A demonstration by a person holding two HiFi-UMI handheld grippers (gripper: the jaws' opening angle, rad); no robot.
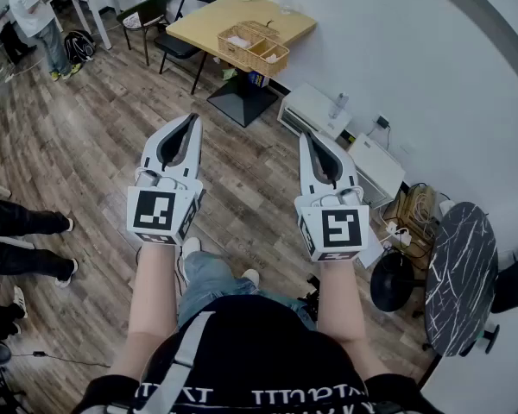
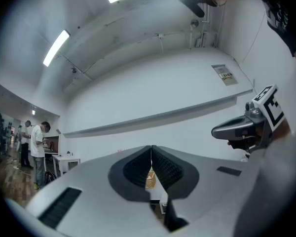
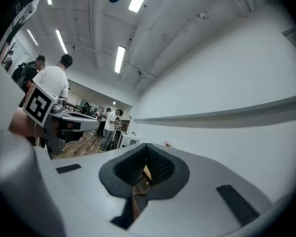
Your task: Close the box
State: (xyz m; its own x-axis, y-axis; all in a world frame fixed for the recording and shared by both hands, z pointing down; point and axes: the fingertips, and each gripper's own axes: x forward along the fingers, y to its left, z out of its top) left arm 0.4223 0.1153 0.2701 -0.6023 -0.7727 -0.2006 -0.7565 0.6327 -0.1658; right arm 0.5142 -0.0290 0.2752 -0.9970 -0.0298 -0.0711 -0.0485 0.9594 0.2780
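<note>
The wicker box (image 1: 252, 47) sits, apparently open, on the yellow table (image 1: 209, 20) across the room. It is well apart from the left tool (image 1: 192, 119) and right tool (image 1: 306, 134). Both are held over the wooden floor (image 1: 95, 119), jaws pressed together, empty.

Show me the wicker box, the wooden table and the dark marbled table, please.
wicker box (image 1: 233, 55): head view, its woven near wall.
wooden table (image 1: 198, 26): head view, bare top left of the box.
dark marbled table (image 1: 460, 274): head view, middle of its top.
</note>
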